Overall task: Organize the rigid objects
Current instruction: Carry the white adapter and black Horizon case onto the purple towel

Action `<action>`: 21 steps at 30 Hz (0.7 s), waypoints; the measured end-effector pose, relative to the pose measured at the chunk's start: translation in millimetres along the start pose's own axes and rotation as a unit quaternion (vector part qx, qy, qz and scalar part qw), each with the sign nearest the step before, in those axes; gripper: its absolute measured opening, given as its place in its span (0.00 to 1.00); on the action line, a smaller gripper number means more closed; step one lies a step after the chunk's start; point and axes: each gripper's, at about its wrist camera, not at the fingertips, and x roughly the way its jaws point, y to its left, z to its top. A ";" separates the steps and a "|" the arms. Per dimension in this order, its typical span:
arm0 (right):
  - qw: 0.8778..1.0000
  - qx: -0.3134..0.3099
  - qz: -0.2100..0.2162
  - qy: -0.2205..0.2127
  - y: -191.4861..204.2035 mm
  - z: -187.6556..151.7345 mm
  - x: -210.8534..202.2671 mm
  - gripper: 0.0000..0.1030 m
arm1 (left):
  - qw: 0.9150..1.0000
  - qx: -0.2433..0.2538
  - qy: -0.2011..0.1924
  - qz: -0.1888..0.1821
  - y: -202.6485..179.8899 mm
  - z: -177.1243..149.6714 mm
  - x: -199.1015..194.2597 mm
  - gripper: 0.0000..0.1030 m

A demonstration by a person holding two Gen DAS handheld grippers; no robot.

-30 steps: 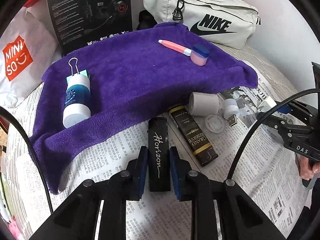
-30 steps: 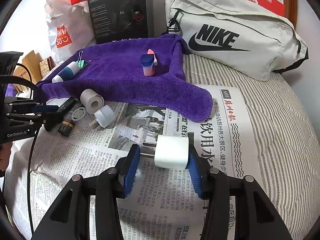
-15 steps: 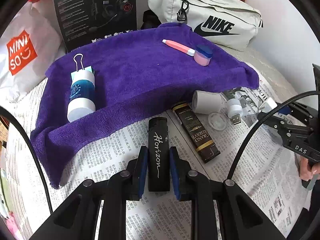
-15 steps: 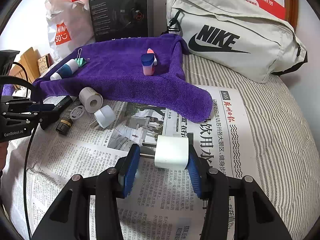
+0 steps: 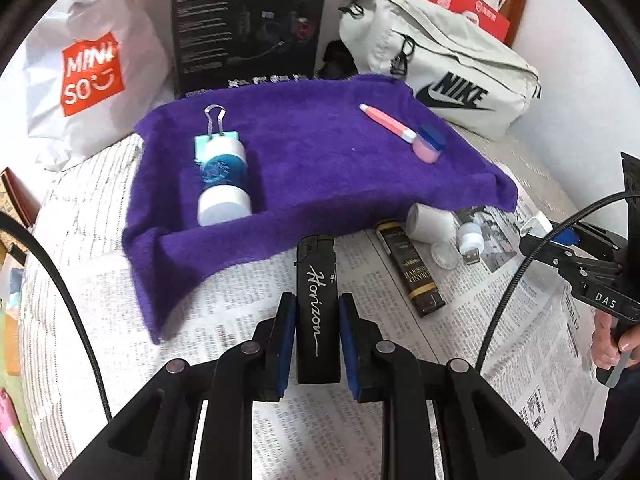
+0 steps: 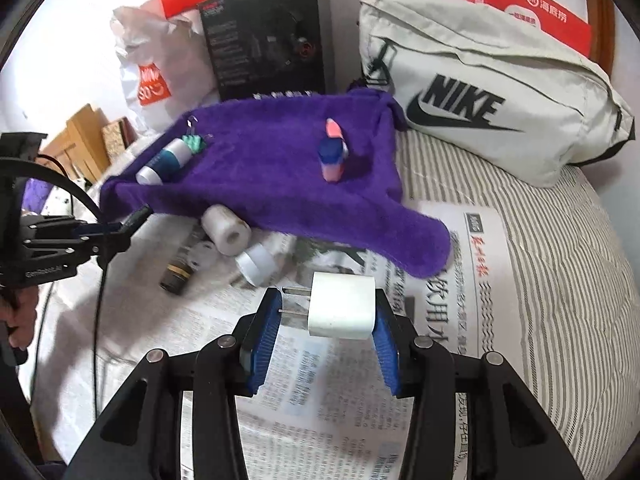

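**K:** Blue pads of the left gripper [image 5: 317, 330] are clamped on the black lighter [image 5: 317, 308], squeezing its two long sides. It's off the newspaper [image 5: 400, 360] and sticks out toward 12 o'clock, at the front hem of the purple towel [image 5: 312, 160].

**M:** Right side?

**K:** Right gripper [image 6: 326, 322] has the white charger plug [image 6: 342, 310] between its pads. One pad sits on the body, the other on the prong tips (thin contact, not a flat face).

**M:** Risks?

**K:** Plug first. Pinched through the prongs, it could pivot or pop out if the wrist swings fast. The lighter is held low on its body, so its far end could catch the towel hem and drag the cloth, rolling the blue-and-white bottle [image 5: 222, 184] at 10 o'clock off it.

**M:** Anything else close?

**K:** Brown lighter [image 5: 412, 268], white roll [image 5: 430, 220] and small USB light [image 5: 468, 238] lie at 1 to 2 o'clock of the left claw, on the paper.

**M:** Pose?

**K:** Both grippers pitch steeply down toward the bed. Left hand [image 6: 16, 312] is at the left edge of the right view.
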 end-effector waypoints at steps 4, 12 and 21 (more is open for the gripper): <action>1.000 -0.007 0.009 -0.006 3.4 10.5 -3.3 0.43 | 1.000 -0.014 -0.009 -0.004 8.4 4.2 -8.2 0.20; 0.999 -0.029 0.015 -0.029 10.2 48.3 -4.9 0.43 | 0.999 -0.026 -0.021 0.002 20.3 19.4 -12.8 0.20; 0.999 -0.019 0.027 0.003 6.0 87.8 32.0 0.43 | 0.999 -0.033 -0.021 0.002 28.3 30.3 -8.3 0.20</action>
